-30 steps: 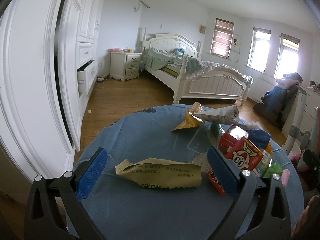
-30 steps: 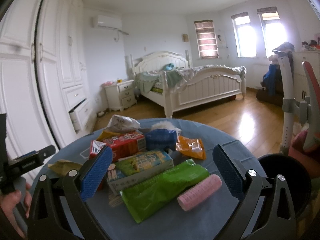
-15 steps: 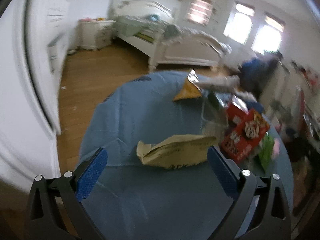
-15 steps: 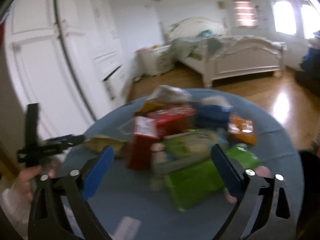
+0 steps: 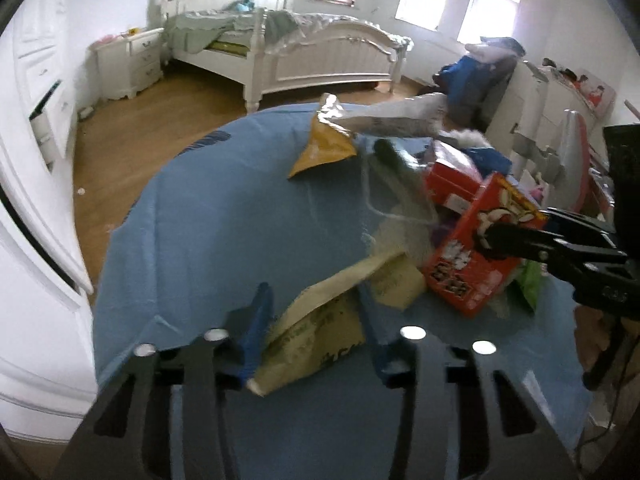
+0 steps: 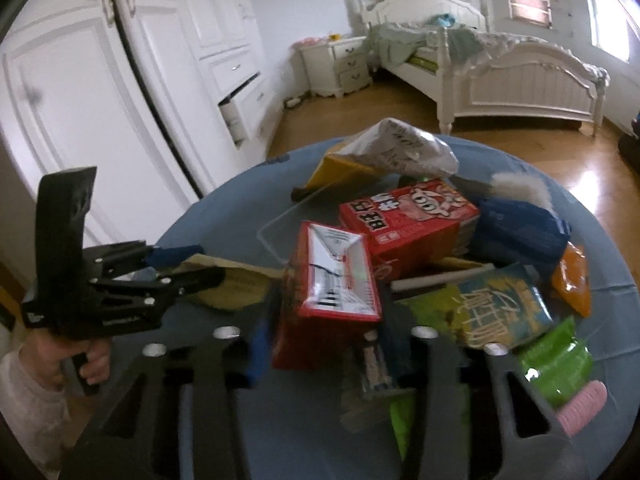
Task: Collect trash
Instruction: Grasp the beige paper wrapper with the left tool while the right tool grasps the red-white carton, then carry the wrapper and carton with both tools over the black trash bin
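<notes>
Both grippers' jaws just closed, left gripper [image 5: 316, 320] pinching tan printed wrapper [image 5: 320, 336], right gripper [image 6: 324, 320] pinching red carton [image 6: 332, 292], lettering unreadable

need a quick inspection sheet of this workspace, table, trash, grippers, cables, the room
surface: round table under a blue cloth, near side bare.
job's things: tan paper bag and red carton; more wrappers heaped behind, among them a second red box, a green packet and an orange packet.
clutter: pink roller at the table edge.
grippers: left gripper, jaws just closing, on the tan paper bag; right gripper, jaws just closing, on the red carton.
cables: nothing seen on the table.
surroundings: white bed, nightstand, wardrobe with an open drawer, wood floor.
</notes>
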